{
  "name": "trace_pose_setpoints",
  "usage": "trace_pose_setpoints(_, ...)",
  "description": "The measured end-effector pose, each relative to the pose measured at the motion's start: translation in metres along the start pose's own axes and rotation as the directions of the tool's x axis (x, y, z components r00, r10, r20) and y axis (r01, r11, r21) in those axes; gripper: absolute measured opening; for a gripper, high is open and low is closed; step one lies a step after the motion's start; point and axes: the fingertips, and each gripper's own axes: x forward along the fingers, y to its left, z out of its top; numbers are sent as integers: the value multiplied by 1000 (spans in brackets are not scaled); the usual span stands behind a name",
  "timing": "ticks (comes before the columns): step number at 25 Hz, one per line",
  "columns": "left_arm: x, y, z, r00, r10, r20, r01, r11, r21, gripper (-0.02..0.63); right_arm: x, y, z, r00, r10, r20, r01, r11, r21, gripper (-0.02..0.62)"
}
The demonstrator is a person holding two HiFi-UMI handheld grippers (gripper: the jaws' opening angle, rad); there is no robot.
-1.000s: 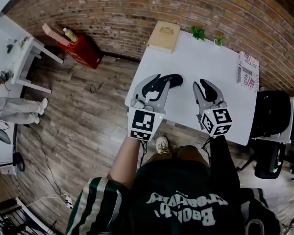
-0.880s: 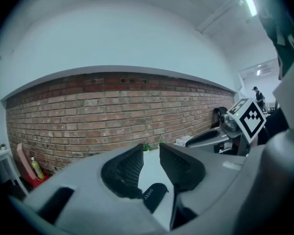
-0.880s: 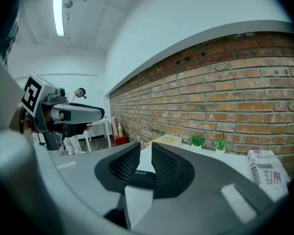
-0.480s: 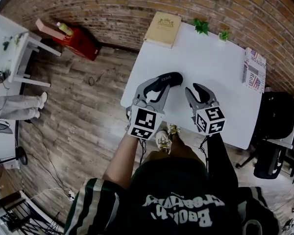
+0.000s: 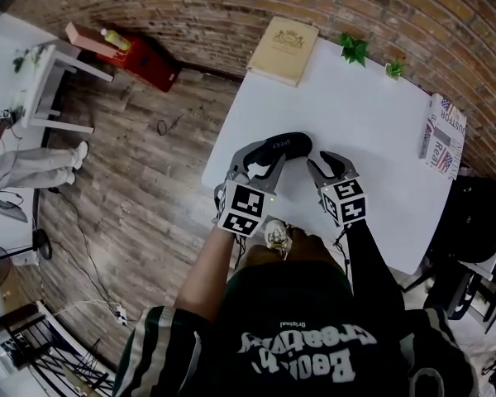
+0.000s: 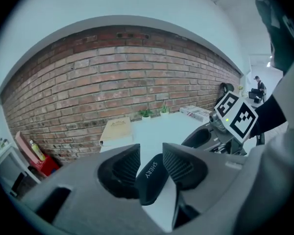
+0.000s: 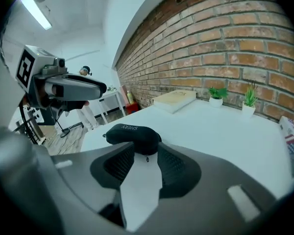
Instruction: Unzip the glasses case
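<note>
A black zipped glasses case [image 5: 286,144] lies near the front left of the white table [image 5: 372,114]. My left gripper [image 5: 266,155] reaches its left end. In the left gripper view the case [image 6: 149,180] sits between the ribbed pads [image 6: 125,165], and the left gripper [image 6: 151,153] jaws are opening with no clear press on it. My right gripper [image 5: 325,165] is just right of the case. In the right gripper view the case [image 7: 130,132] lies just past the right gripper [image 7: 146,153]. Its small zipper pull [image 7: 147,159] hangs between the opening jaws, apart from the pads.
A tan book [image 5: 284,39] lies at the table's far left corner. Two small potted plants [image 5: 354,49] stand along the far edge, and a printed paper [image 5: 444,133] lies at the right edge. A black chair [image 5: 471,222] stands to the right, a red box [image 5: 140,60] on the floor.
Both grippers have come down toward the table and closed in on the case from either side. Their jaws stand wider than before.
</note>
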Motion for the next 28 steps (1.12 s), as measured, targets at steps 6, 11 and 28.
trace_pose_setpoints(6, 24, 3, -9, 999, 17, -47, -18, 1000, -11, 149, 28, -3, -21, 994, 56, -89, -58, 998, -14, 164)
trace_pose_setpoints(11, 43, 0, -23, 995, 23, -93, -23, 1000, -2, 156, 41, -1, -33, 987, 88, -132, -88, 996, 0, 163)
trace_pose_setpoints(28, 62, 1, -91, 940, 66, -334, -55, 998, 43, 164, 55, -4, -43, 981, -20, -192, -8, 990, -142, 17)
